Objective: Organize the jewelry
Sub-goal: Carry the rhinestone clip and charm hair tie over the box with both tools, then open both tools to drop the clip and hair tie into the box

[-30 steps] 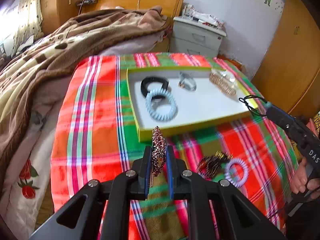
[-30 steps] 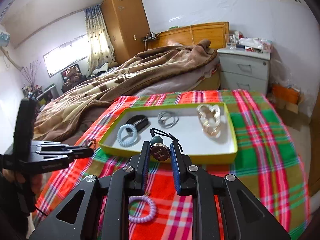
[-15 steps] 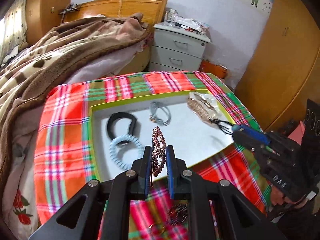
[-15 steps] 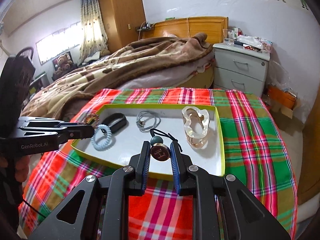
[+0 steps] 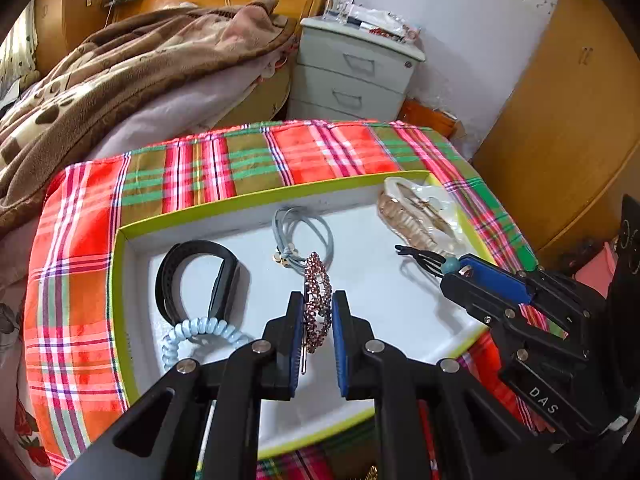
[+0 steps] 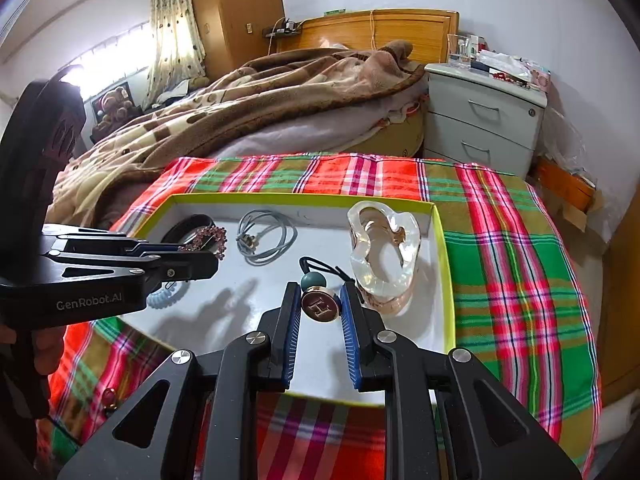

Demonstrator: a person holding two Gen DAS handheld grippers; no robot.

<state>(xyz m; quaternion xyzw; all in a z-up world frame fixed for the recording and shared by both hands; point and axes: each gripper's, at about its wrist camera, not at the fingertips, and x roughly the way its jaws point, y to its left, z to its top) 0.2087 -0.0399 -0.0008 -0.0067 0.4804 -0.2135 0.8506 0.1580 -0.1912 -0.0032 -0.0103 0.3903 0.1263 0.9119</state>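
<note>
Red-jewelled, a hair clip (image 5: 317, 304) stands clenched in the left gripper (image 5: 316, 320) above the green-rimmed tray (image 5: 116, 280); the right gripper (image 6: 320, 312) grasps a hair tie (image 6: 320, 306) by its round H charm, at the tray's right; a black band (image 5: 192, 276), coil tie (image 5: 200, 334), grey cord (image 5: 300, 232) and clear claw clip (image 6: 382, 256) lie inside.

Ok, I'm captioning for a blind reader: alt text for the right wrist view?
The right gripper holds a round H-marked hair tie over a white tray on a plaid cloth. The left gripper, holding a rhinestone clip, reaches in beside it.
</note>
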